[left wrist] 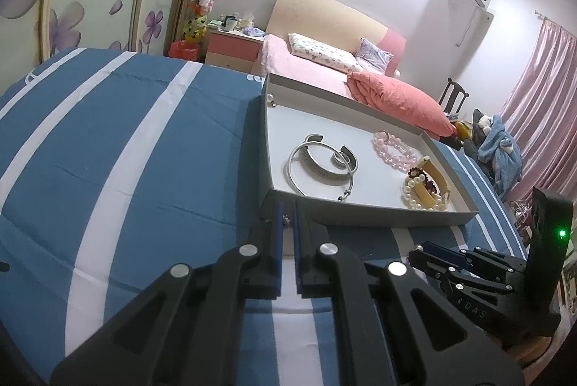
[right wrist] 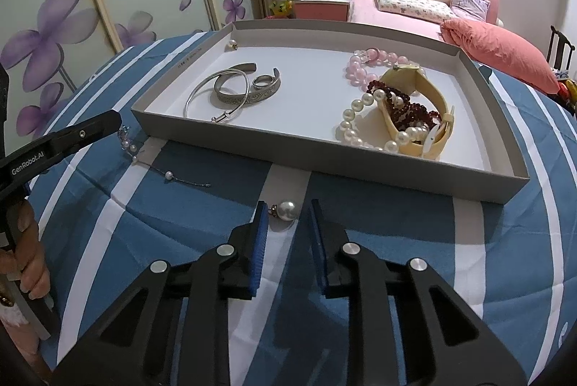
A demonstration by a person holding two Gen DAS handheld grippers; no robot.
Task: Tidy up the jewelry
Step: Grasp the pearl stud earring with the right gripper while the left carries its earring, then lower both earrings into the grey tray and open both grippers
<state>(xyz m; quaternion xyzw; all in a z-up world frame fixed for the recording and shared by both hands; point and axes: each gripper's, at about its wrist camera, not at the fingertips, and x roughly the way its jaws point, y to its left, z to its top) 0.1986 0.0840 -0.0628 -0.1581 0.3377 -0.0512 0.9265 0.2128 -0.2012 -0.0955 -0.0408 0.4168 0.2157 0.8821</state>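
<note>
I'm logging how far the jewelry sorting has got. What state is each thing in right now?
Left claw: nearly closed on the small end of the pearl chain.
Right claw: open around the pearl earring, not gripping.
Pearl earring: loose on the striped cloth.
Pearl chain: trailing on the cloth.
Gray tray: open, holds jewelry.
Silver bangles: in the tray, overlapping.
Pink bead bracelet: in the tray.
Cream watch: tangled with beads.

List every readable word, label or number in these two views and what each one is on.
"GenRobot.AI": white lettering on the side of the left gripper, seen in the right wrist view.
"DAS": partial letters on the right gripper body in the left wrist view; anything before them is unclear.
Small dark print on the tray inner wall: too small to read.
</note>
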